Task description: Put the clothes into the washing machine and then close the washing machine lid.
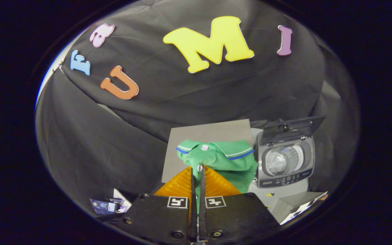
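Gripper: we see its fingers nearly together, pinching the shirt's placket.
Shirt: green, on a grey mat.
Washer: beside the shirt, lid up.

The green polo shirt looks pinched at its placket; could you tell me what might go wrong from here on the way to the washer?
1. The hand-held gripper has its fingers nearly closed on a thin fold of the green polo shirt, so the fabric may slip out when lifted.
2. The rest of the shirt could trail and snag on the toy washing machine's rim.
3. Its raised lid might get knocked shut early.
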Tool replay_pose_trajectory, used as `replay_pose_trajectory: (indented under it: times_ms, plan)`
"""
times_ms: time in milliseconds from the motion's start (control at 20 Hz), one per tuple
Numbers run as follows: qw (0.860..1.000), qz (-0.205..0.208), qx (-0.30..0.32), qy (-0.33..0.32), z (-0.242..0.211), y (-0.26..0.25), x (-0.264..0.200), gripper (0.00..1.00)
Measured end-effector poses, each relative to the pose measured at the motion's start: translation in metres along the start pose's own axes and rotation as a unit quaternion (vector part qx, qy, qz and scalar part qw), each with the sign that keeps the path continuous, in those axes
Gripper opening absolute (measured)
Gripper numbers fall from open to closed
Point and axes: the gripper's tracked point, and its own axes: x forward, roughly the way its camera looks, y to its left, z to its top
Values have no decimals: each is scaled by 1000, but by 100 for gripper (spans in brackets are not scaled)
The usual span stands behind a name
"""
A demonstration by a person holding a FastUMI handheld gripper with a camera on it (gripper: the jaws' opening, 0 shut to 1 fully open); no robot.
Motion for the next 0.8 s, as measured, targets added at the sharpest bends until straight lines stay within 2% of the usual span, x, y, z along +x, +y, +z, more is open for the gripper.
replay_pose_trajectory:
  times_ms: [600, 800]
  plan:
    - [997, -9, 22, -80, 21, -74, -103, 6]
    - [996, -12, 47, -76, 27, -113, -107, 6]
